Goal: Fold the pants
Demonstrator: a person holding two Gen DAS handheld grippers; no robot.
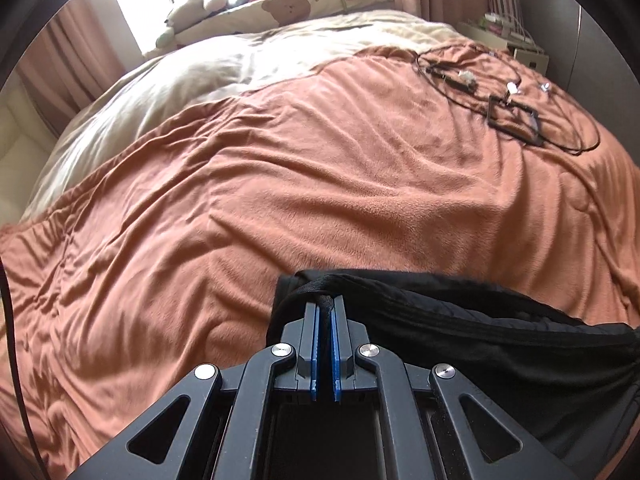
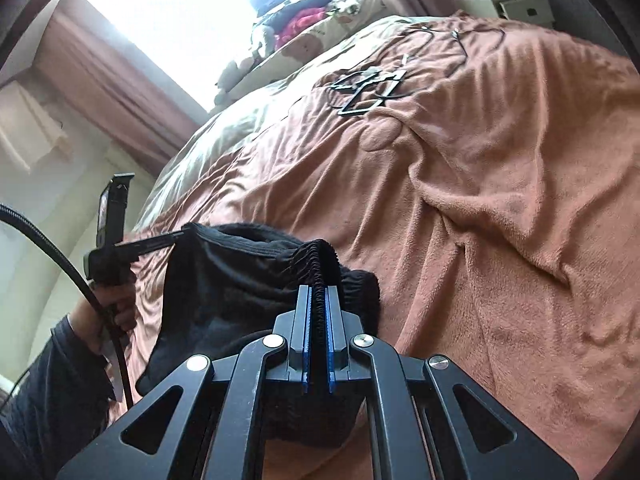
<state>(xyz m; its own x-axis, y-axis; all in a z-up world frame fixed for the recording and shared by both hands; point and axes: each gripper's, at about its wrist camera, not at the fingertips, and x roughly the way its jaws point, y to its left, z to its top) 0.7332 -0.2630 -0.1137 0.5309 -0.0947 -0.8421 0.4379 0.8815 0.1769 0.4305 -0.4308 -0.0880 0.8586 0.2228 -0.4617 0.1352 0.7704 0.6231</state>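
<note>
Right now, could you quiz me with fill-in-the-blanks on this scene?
1. Both grippers are shut on the ____ pants.
2. The right gripper pinches the gathered elastic ____.
3. The bed's blanket is ____ in colour.
4. Black ____ lie on the blanket's far corner, beyond the left gripper.

Missing: black; waistband; orange-brown; cables

My grippers are matte black: the left gripper (image 1: 325, 308) and the right gripper (image 2: 319, 300) both have blue pads (image 2: 306, 336), triangular cut-outs in their linkage arms, and round silver screws (image 1: 281, 349). A black braided cable (image 2: 80, 268) trails off. My sleeve (image 2: 52, 380) is dark grey.
</note>
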